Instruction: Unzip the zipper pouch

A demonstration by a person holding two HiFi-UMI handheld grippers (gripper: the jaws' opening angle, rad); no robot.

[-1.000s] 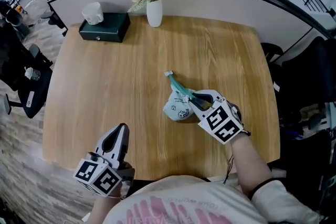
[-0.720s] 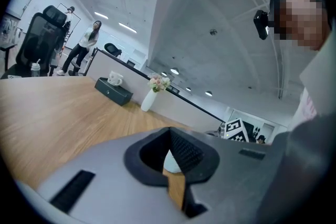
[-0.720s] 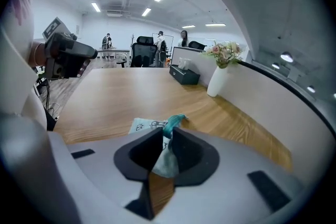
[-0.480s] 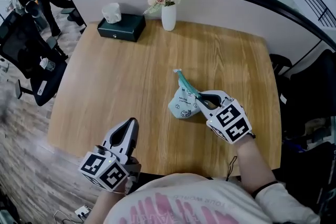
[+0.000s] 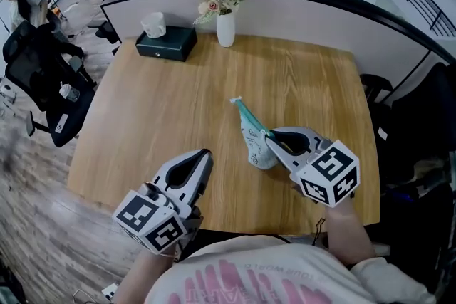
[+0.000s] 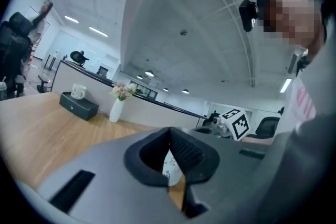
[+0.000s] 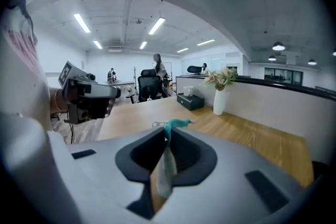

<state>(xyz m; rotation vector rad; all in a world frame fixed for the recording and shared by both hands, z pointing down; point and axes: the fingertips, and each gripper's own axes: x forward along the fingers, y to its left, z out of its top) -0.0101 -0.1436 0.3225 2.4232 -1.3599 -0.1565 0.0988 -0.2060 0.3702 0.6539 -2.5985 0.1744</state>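
Observation:
The zipper pouch (image 5: 258,144) is pale with small prints and a teal zipper edge (image 5: 246,114). It hangs upright from my right gripper (image 5: 273,144), just above the table (image 5: 164,117). That gripper's jaws have just been closing and now pinch the pouch's side; in the right gripper view the fabric (image 7: 167,165) runs between the pads, and the teal zipper end (image 7: 176,123) sticks out past the right gripper (image 7: 167,131). My left gripper (image 5: 204,157) is shut and holds nothing, a short way left of the pouch. In the left gripper view the left gripper (image 6: 169,131) points at the pouch (image 6: 170,168).
A white vase of flowers (image 5: 226,25) and a dark tissue box (image 5: 167,43) stand at the table's far edge. Black office chairs (image 5: 43,75) stand off the left side, with a person (image 5: 21,0) beyond them. A curved partition (image 5: 320,3) runs behind the table.
My right gripper has risen and lifted the pouch, which now hangs upright instead of slumping on the table. My left gripper has come up and moved toward the pouch.

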